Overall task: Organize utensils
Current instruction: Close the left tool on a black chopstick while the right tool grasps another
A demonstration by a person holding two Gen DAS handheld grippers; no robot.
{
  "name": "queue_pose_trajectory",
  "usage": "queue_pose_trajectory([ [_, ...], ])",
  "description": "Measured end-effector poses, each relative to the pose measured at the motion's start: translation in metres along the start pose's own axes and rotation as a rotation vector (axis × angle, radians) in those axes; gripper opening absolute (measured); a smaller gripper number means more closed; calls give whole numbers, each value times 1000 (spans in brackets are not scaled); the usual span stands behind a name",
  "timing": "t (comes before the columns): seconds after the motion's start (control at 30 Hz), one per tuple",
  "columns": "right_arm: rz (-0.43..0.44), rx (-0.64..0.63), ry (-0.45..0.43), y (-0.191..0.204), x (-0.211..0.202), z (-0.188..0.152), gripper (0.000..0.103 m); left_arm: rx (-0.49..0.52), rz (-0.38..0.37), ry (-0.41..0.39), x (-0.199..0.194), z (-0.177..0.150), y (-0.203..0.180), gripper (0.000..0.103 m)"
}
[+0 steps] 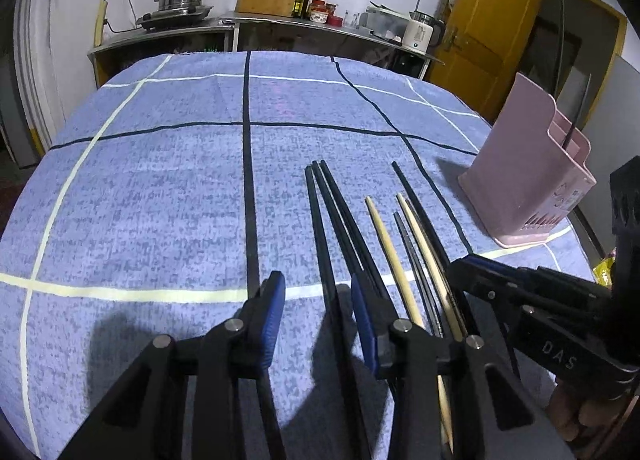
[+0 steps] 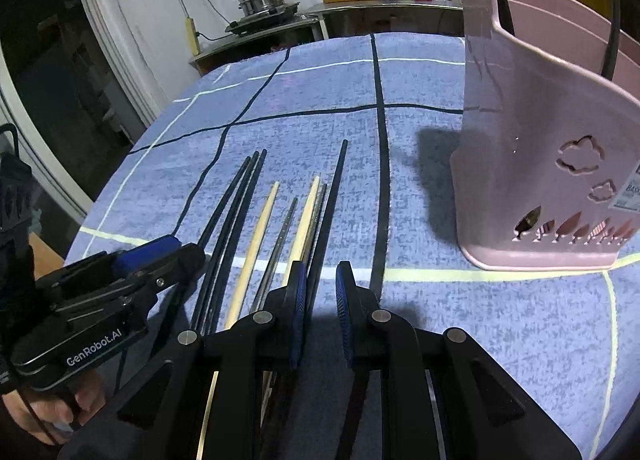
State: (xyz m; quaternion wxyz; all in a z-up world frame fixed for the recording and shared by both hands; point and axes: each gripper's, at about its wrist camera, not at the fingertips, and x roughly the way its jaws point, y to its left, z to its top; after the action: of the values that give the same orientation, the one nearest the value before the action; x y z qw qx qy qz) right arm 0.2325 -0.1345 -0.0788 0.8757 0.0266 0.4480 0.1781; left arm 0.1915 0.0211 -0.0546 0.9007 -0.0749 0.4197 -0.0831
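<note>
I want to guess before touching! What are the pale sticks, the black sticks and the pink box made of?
Pale chopsticks: probably bamboo or wood, matte tan. Black chopsticks: likely plastic or lacquered wood, smooth with a slight sheen; hard to tell which. Pink holder: plastic, judging by its smooth moulded walls and cut-out cloud and leaf shapes.

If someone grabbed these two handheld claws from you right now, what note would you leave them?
Left claw: open, empty, low over the black chopsticks on the blue checked cloth.
Right claw: open, empty, straddling the rightmost black chopstick.
Pale wooden chopsticks lie loose among the black ones, unsorted.
Pink holder stands upright on the right; at least two dark sticks already in it.
Left to do: move the chopsticks on the cloth into the holder.
</note>
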Motion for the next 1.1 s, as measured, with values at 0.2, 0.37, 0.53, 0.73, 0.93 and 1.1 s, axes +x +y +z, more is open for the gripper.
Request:
queue_pose_trajectory([
  [0.2,-20,10,10,-5,0,2,16,10,35,5,3,2,-4,29],
  [0.37,-30,-1,18,-2,4,6,16,27,51,12,6,6,-4,25],
  [0.53,-45,-10,24,0,10,13,16,53,70,20,11,10,-7,24],
  [0.73,-71,-9,23,0,15,18,9,72,107,15,14,13,-11,16],
  [0.93,-54,-6,25,-2,12,19,6,47,87,16,15,17,-9,7],
  [1.1,-38,-20,1,1,0,20,6,36,64,1,5,18,-8,6],
])
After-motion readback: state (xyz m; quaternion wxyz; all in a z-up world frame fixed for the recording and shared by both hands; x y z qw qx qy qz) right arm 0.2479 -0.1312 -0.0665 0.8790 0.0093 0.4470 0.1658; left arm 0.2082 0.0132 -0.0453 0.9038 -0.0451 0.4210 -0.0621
